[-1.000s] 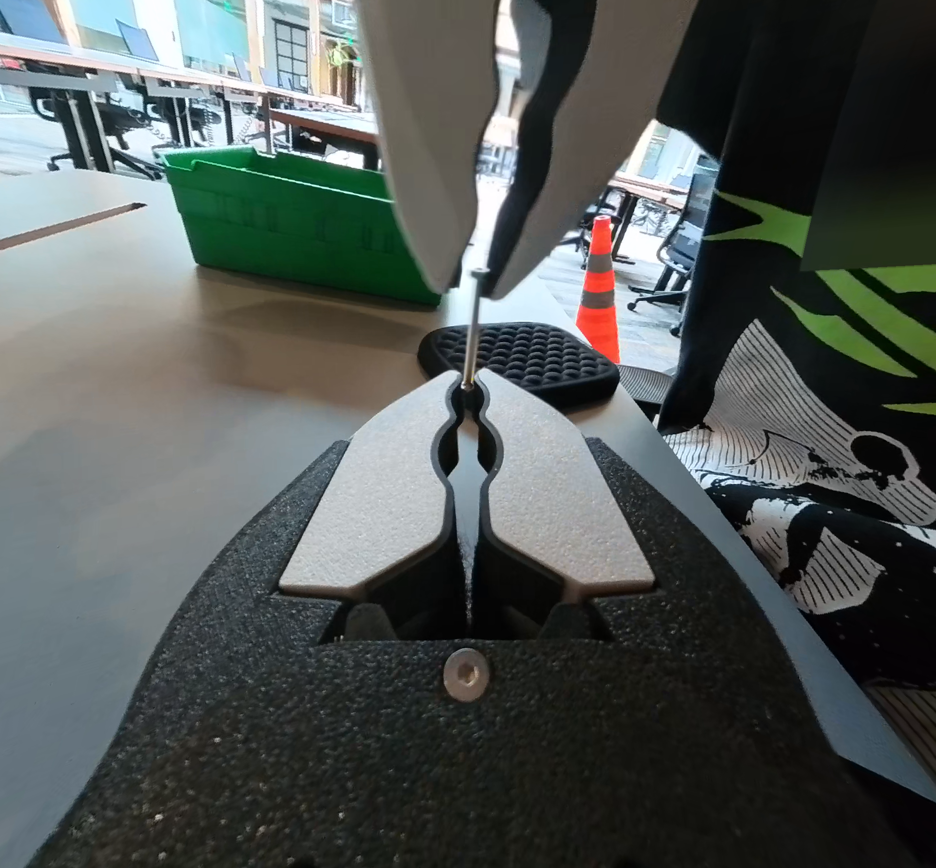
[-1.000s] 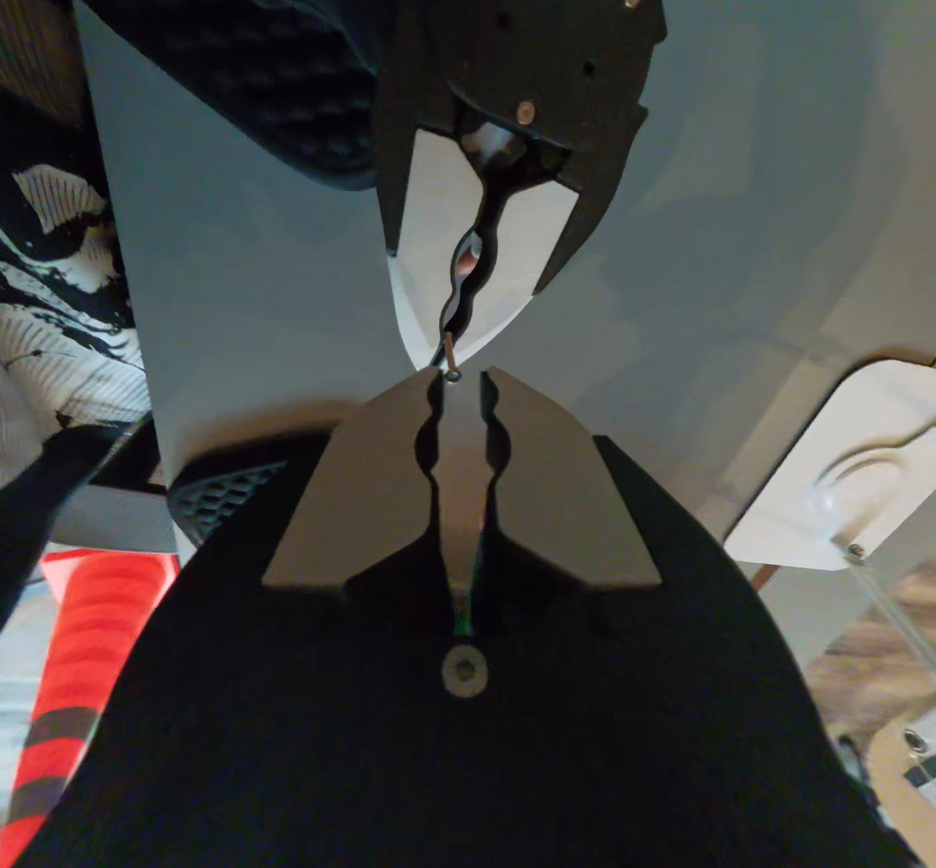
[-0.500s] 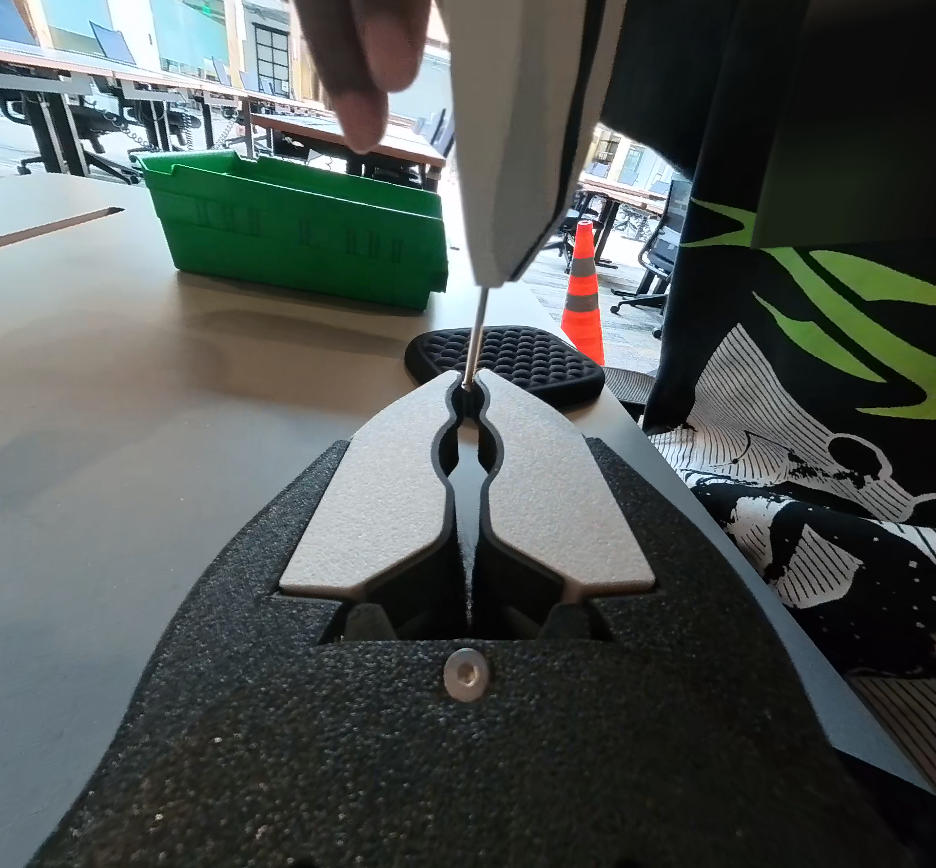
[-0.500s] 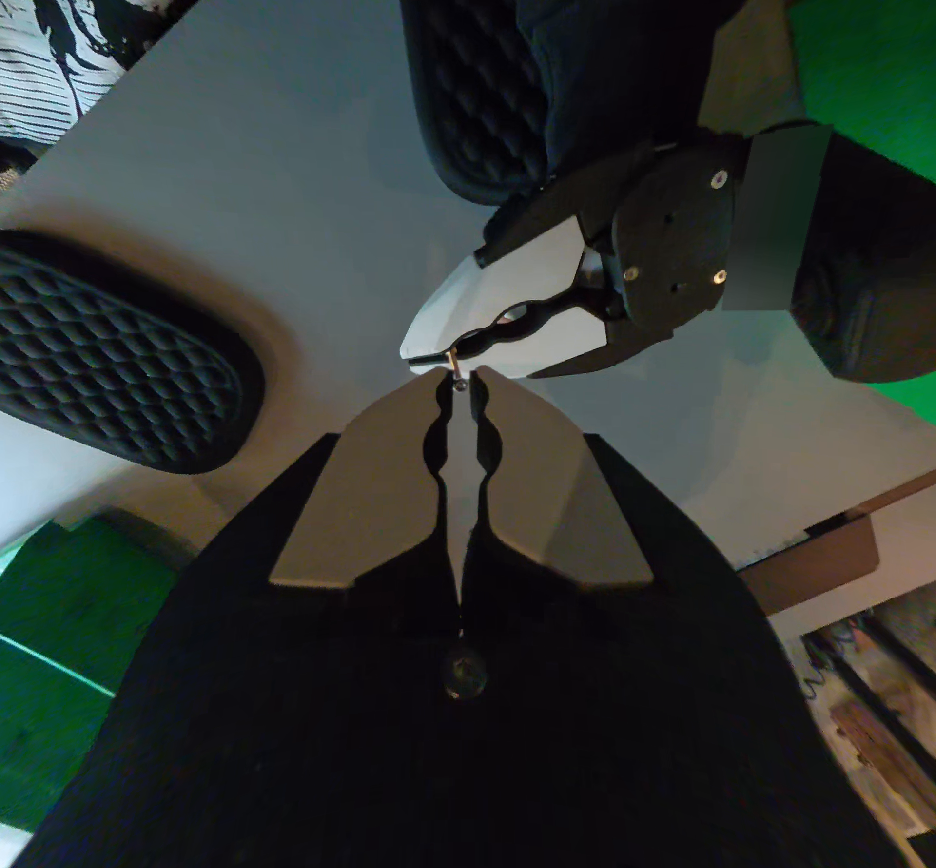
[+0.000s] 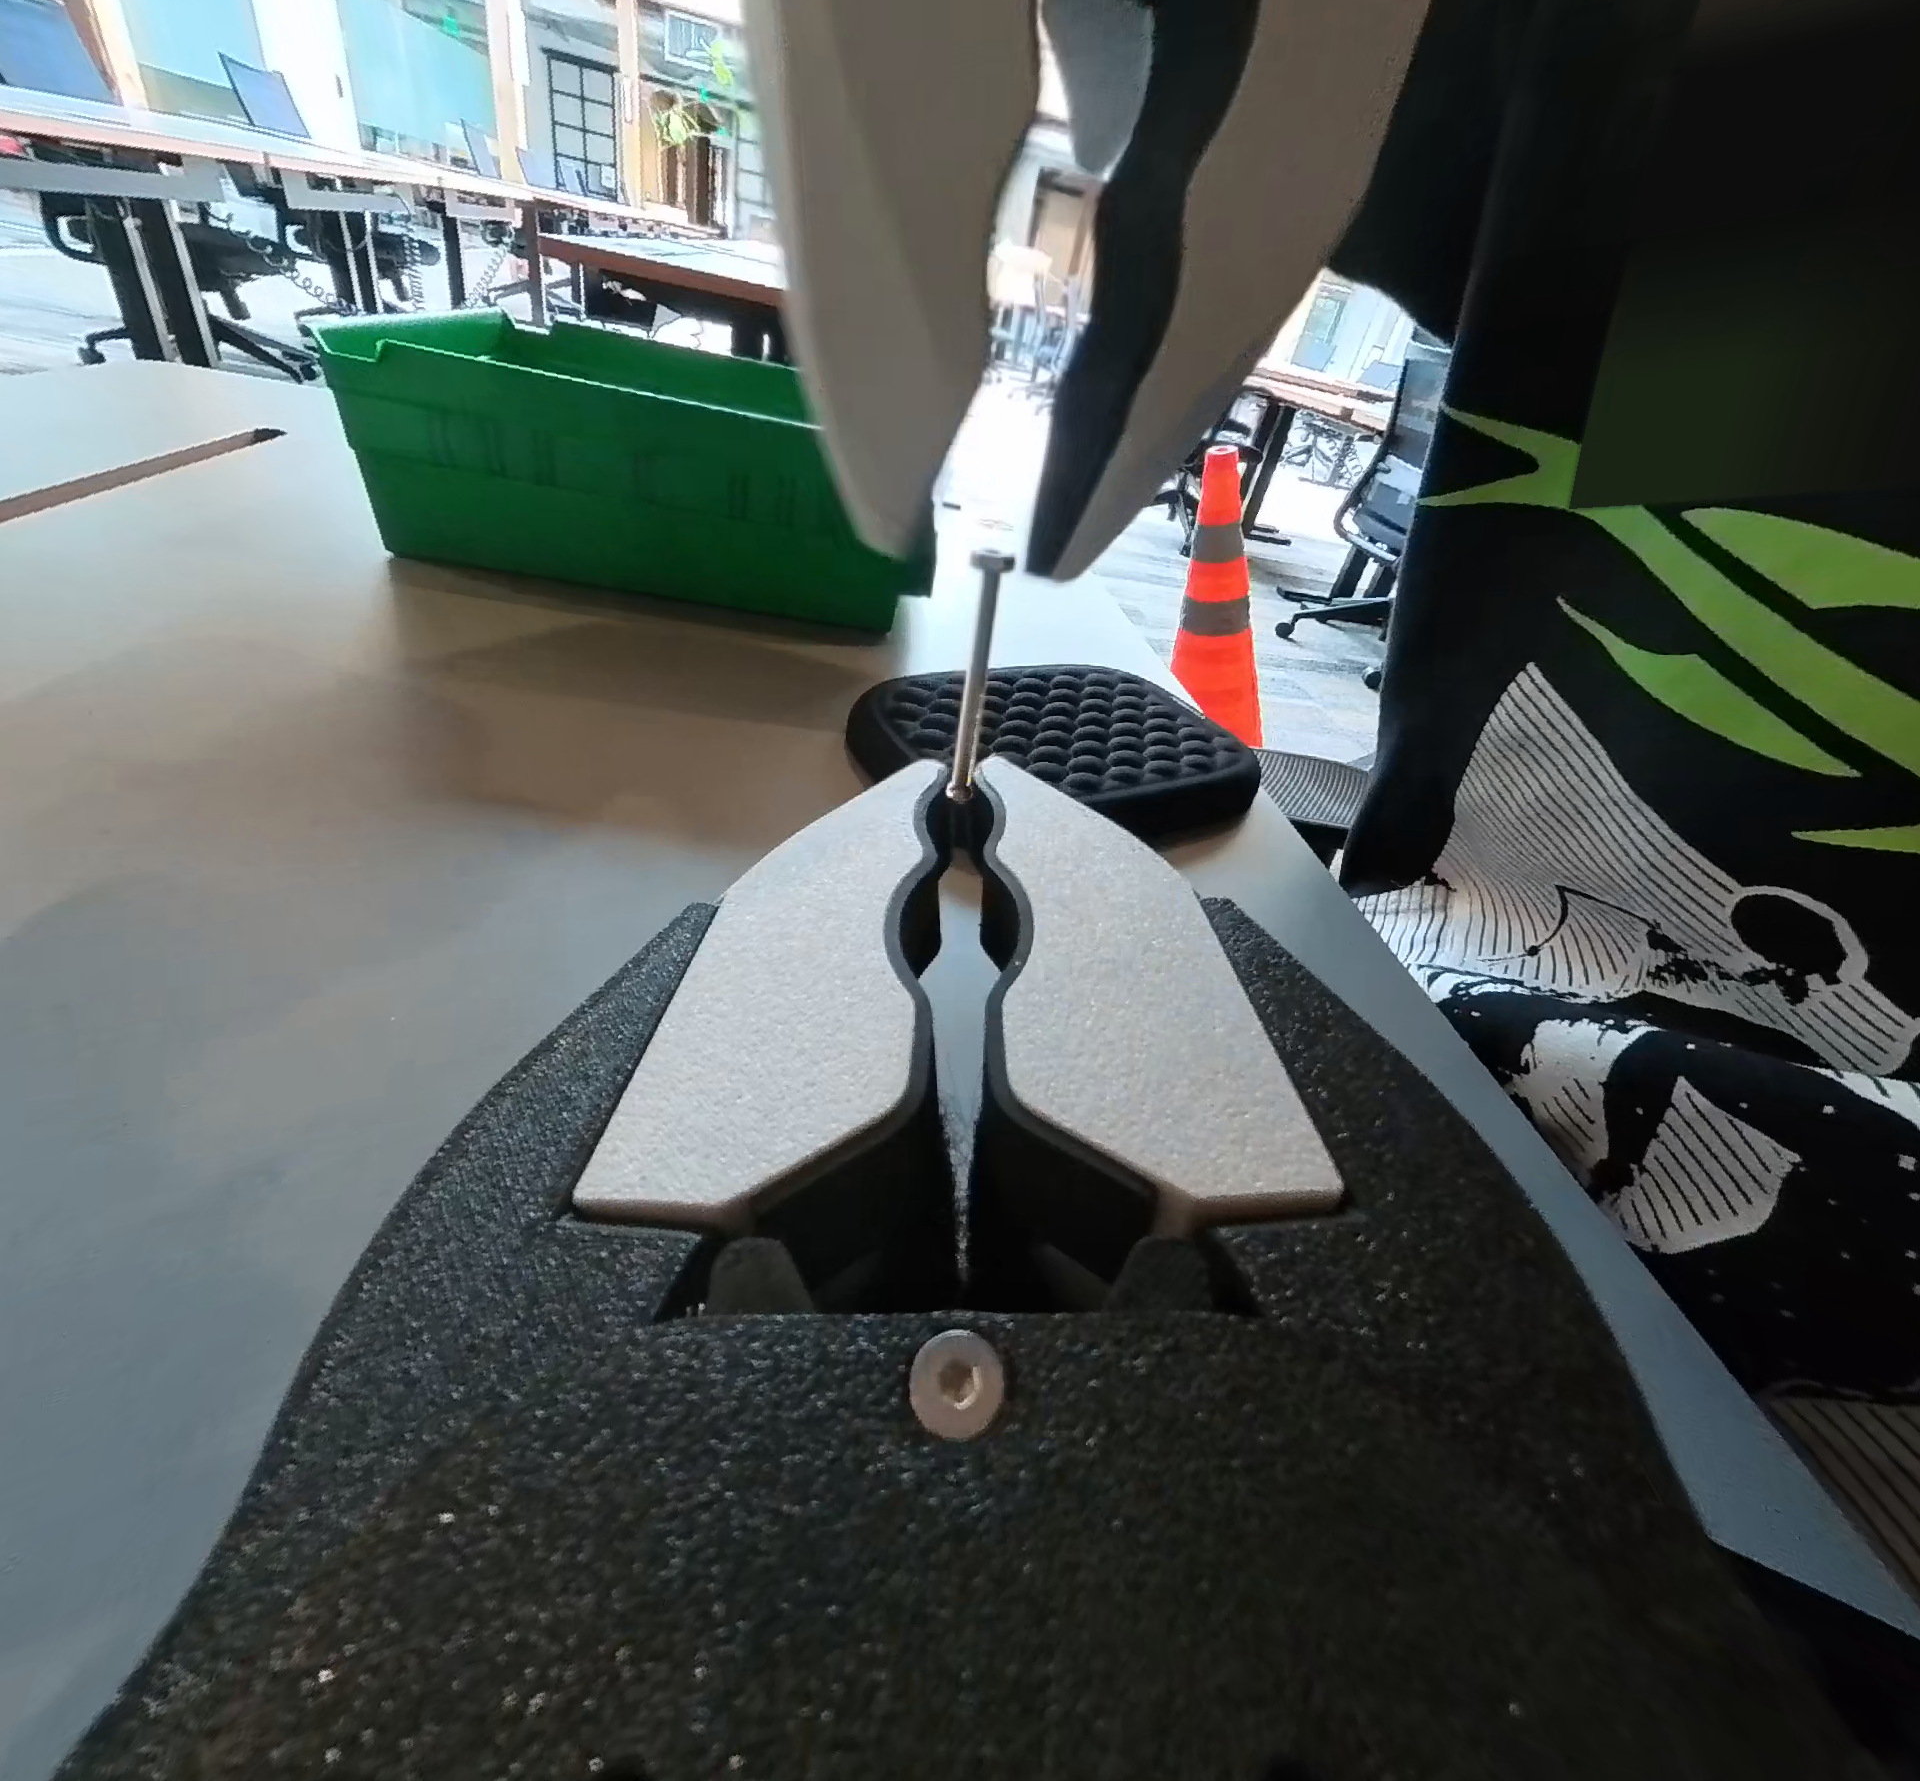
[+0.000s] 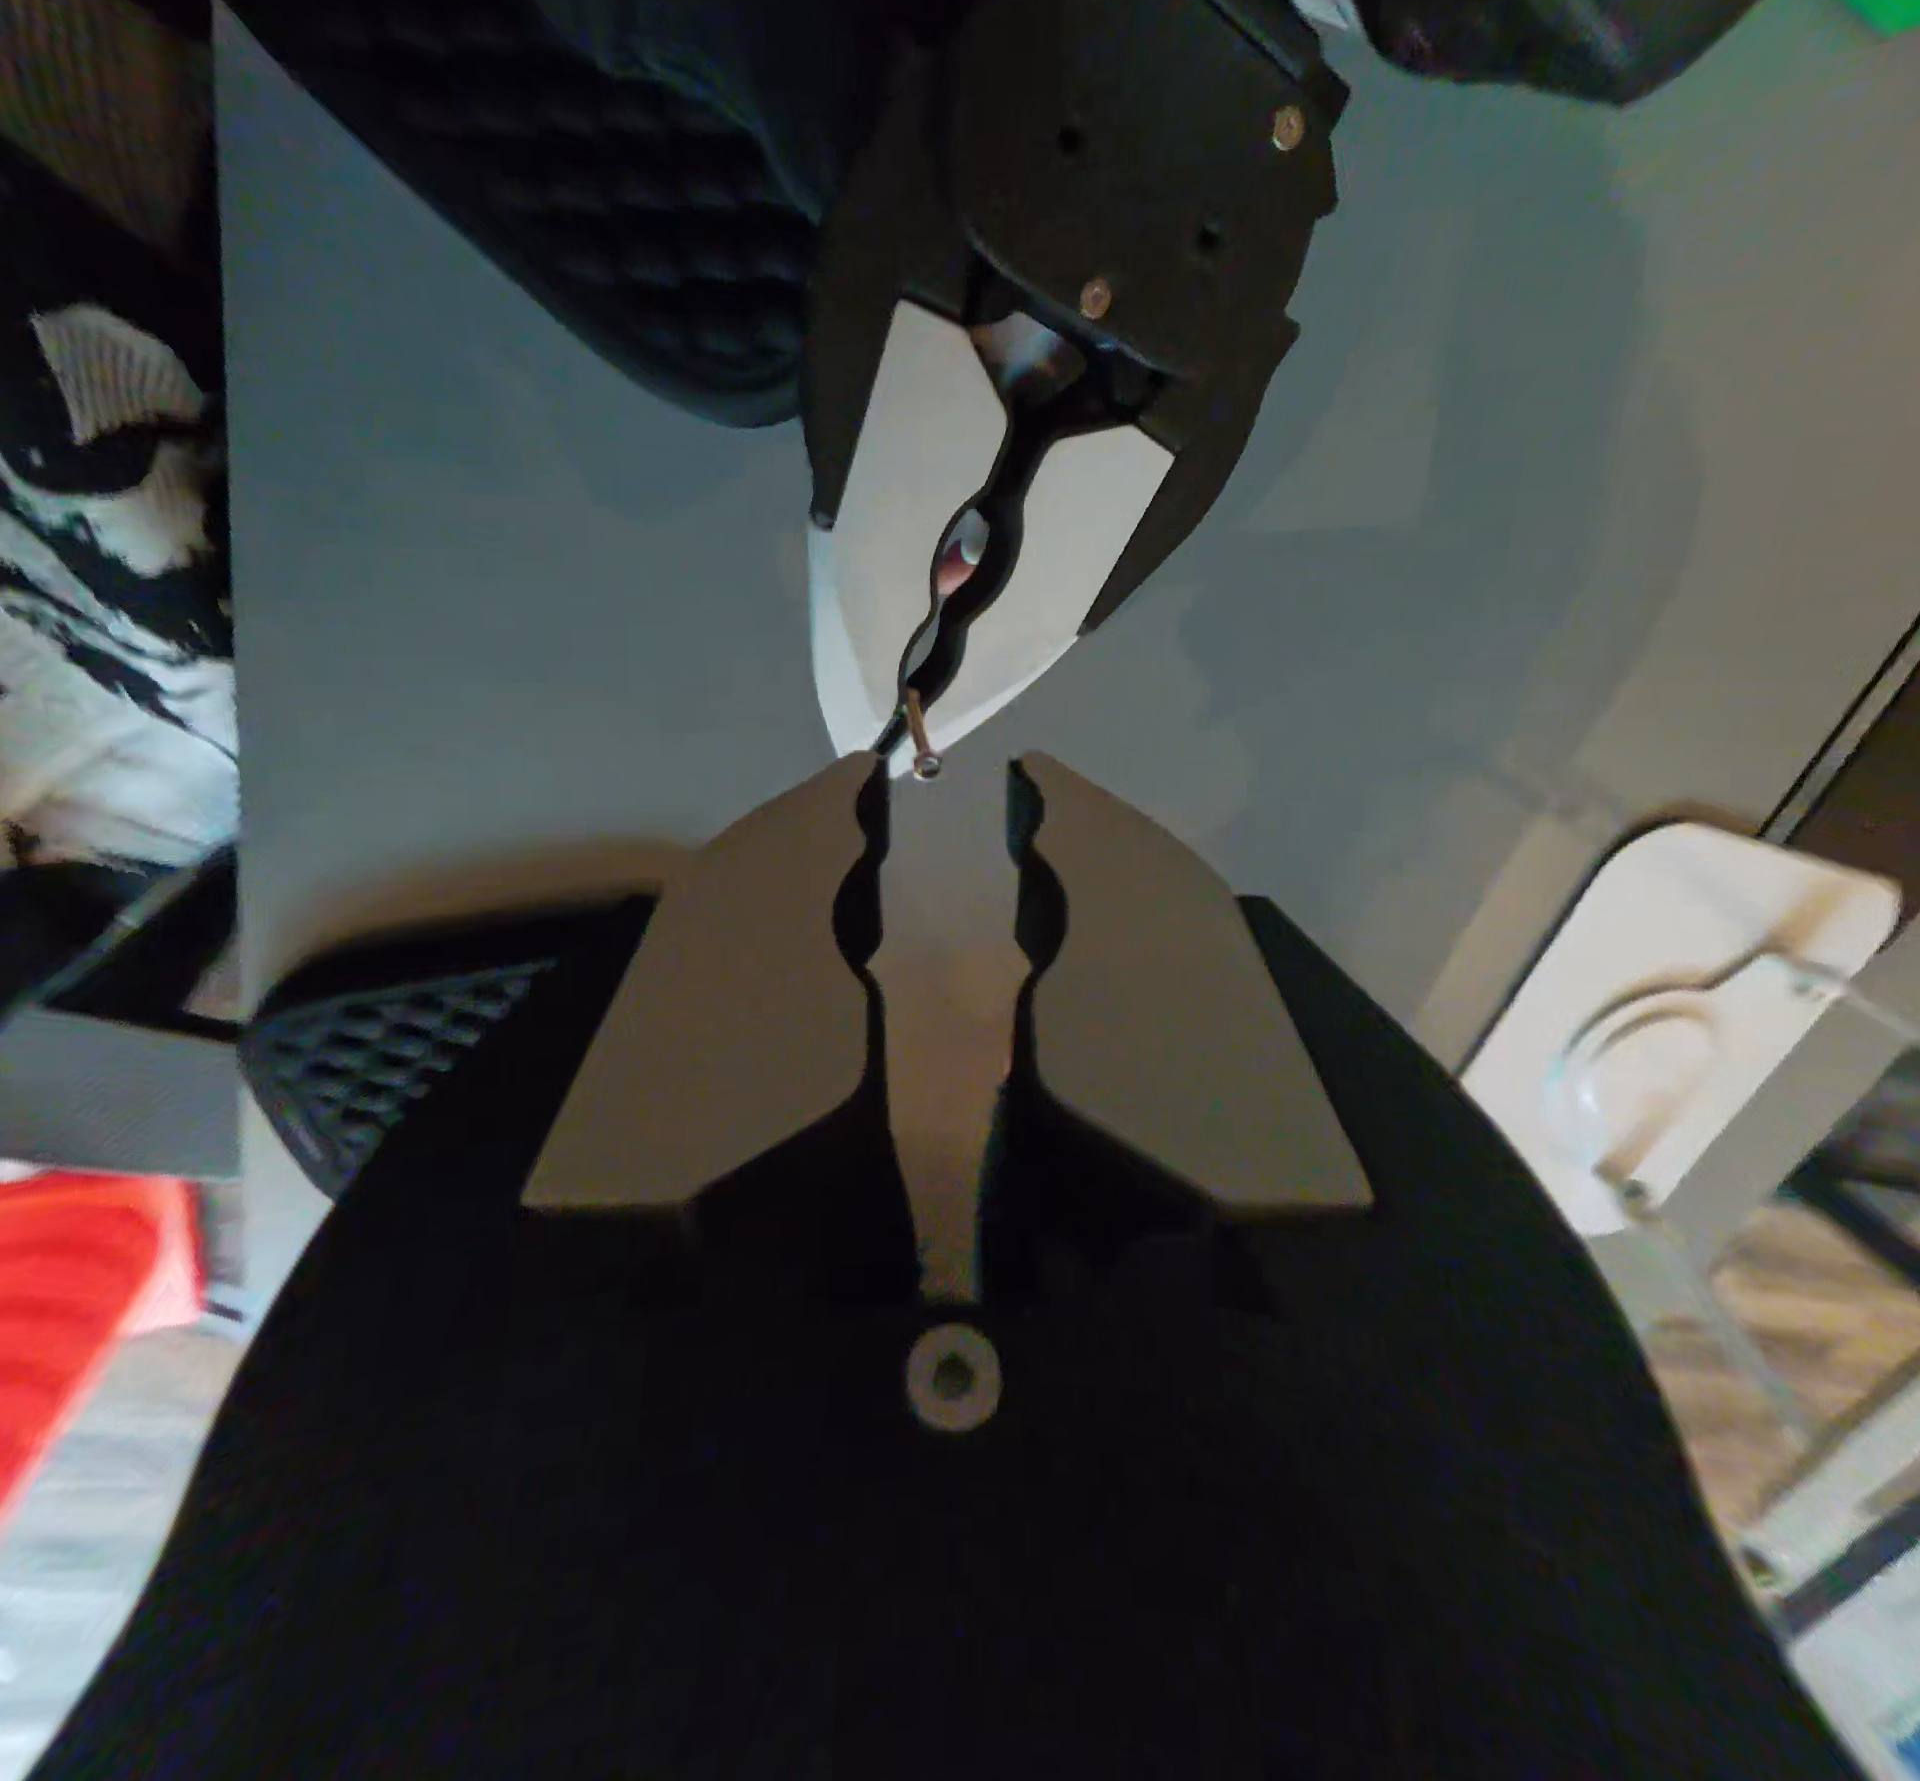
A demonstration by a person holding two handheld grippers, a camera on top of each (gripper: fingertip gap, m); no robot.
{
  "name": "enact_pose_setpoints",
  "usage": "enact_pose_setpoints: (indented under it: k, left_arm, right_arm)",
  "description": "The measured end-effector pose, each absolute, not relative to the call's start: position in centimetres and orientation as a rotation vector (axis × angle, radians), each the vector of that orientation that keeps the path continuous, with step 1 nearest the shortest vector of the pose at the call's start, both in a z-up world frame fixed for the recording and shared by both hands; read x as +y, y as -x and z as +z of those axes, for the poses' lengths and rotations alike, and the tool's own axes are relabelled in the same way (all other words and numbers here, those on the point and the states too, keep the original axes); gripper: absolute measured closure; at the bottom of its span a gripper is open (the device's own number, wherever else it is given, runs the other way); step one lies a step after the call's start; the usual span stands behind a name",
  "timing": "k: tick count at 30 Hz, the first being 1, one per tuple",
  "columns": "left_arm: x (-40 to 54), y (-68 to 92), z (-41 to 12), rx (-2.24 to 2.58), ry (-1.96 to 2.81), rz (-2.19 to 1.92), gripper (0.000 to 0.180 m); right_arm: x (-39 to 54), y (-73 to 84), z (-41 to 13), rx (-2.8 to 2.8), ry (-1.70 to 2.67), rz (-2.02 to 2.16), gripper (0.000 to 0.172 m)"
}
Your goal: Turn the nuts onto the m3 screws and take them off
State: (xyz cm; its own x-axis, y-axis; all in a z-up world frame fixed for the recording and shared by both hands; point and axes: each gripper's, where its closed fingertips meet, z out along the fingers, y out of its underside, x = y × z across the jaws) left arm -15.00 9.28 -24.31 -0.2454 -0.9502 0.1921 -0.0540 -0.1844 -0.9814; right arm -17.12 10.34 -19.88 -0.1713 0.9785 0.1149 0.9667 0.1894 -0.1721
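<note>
Right gripper [image 5: 982, 536] jaws now parted off screw [image 5: 977, 682]; green bin [image 5: 623, 474] behind

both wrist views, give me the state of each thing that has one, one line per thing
left tongs: shut on the thin silver metal screw, gripping its lower end
thin silver metal screw: upright, top end bare between the right tips
right tongs: open, tips apart either side of the screw's top, not pressing it
green plastic bin: resting on the table, open-topped
black honeycomb-textured pad: lying flat near the table edge
</note>
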Motion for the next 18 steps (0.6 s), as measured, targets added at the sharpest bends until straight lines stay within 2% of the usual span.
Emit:
enact_pose_setpoints:
  k: [3, 5, 11, 18]
  left_arm:
    - [9.2, 15.1, -24.2, 1.319, 1.235, -1.536, 0.18]
    - [9.2, 15.1, -24.1, 1.319, 1.232, -1.541, 0.18]
    - [9.0, 15.1, -24.1, 1.326, 1.22, -1.555, 0.18]
    - [8.9, 15.2, -24.0, 1.327, 1.214, -1.563, 0.18]
  right_arm:
    - [10.1, 17.2, -18.9, -2.429, 1.637, 0.147, 0.147]
    - [9.7, 16.8, -18.8, -2.585, 1.423, 0.164, 0.147]
    - [9.6, 17.3, -19.5, -2.745, 1.132, 0.22, 0.158]
    - [9.8, 17.6, -20.0, -2.786, 1.07, 0.229, 0.167]
